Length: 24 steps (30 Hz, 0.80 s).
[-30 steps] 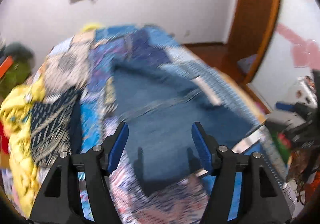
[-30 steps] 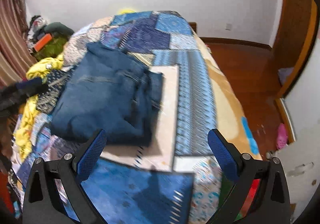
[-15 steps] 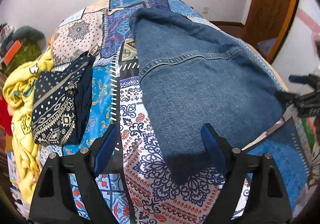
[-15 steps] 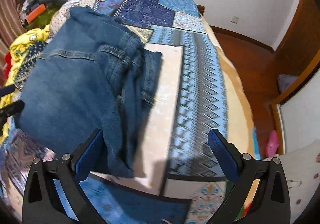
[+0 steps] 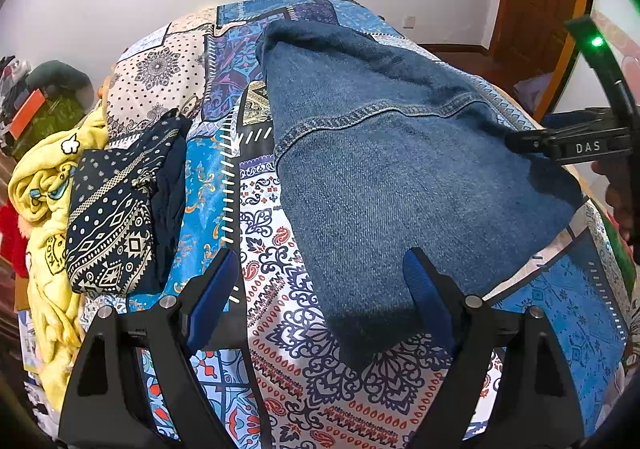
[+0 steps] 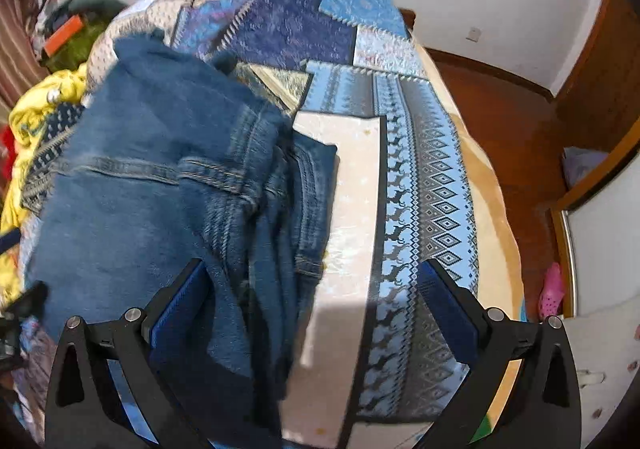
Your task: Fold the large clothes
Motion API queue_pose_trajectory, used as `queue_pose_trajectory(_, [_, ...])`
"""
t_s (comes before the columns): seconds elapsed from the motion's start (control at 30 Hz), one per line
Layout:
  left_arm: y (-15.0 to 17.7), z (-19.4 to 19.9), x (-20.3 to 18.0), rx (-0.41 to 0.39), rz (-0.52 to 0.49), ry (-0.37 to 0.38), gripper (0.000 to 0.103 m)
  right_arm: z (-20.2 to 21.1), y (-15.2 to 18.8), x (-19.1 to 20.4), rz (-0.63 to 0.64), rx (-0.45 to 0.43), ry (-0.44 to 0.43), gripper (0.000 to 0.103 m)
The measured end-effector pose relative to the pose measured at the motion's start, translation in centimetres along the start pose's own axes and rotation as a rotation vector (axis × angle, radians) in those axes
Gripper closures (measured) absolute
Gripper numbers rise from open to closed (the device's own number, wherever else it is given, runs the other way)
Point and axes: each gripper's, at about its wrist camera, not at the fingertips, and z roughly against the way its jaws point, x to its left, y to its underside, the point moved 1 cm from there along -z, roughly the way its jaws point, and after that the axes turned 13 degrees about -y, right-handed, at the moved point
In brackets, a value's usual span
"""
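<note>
The left gripper point(image 5: 320, 289) stood with its jaws spread wide and nothing between them, hovering over the near corner of the folded jeans point(image 5: 400, 185), its right pad just beside that corner. The right gripper point(image 6: 316, 301) was equally wide apart and empty, straddling the jeans' point(image 6: 160, 201) bunched, layered right edge, where the seams and waistband piled up.

The jeans lay in the middle of the patchwork bedspread point(image 5: 280, 329), their left edge straight and stitched. Bare bedspread ran along both sides: a patterned strip to the left, a pale panel point(image 6: 352, 209) and a blue diamond band to the right before the bed's edge dropped to the wooden floor point(image 6: 500, 121). A folded navy patterned cloth point(image 5: 116, 217) and a yellow garment point(image 5: 40, 209) crowded the far left side.
</note>
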Motion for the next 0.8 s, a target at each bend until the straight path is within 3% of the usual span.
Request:
queue_pose_trajectory(0.1, [0.0, 0.3, 0.0, -0.022, -0.03, -0.01, 0.014, 0.7, 0.1, -1.1, -0.026, -0.013, -0.032, 0.001])
queue_pose_trajectory(0.23, [-0.7, 1.2, 0.5, -0.049, -0.058, -0.031, 0.014, 4.0, 0.6, -0.7, 0.038, -0.143, 0.03, 0.001])
queue_pose_trajectory(0.33, [-2.1, 2.0, 1.2, -0.088, -0.064, -0.04, 0.013, 5.8, 0.7, -0.4, 0.064, -0.195, 0.0, 0.0])
queue_pose_trajectory(0.43, [-3.4, 1.5, 2.0, -0.071, -0.041, -0.013, 0.003, 6.3, 0.9, -0.1, 0.048, -0.169, -0.104, 0.0])
queue_pose_trajectory(0.63, [-4.0, -1.9, 2.3, 0.059, 0.019, 0.136, 0.003, 3.0, 2.1, 0.2, -0.044, -0.056, -0.273, 0.0])
queue_pose_trajectory(0.8, [-4.3, -5.6, 2.0, 0.183, 0.083, 0.267, 0.002, -1.0, 1.8, -1.6, -0.115, 0.025, -0.283, 0.0])
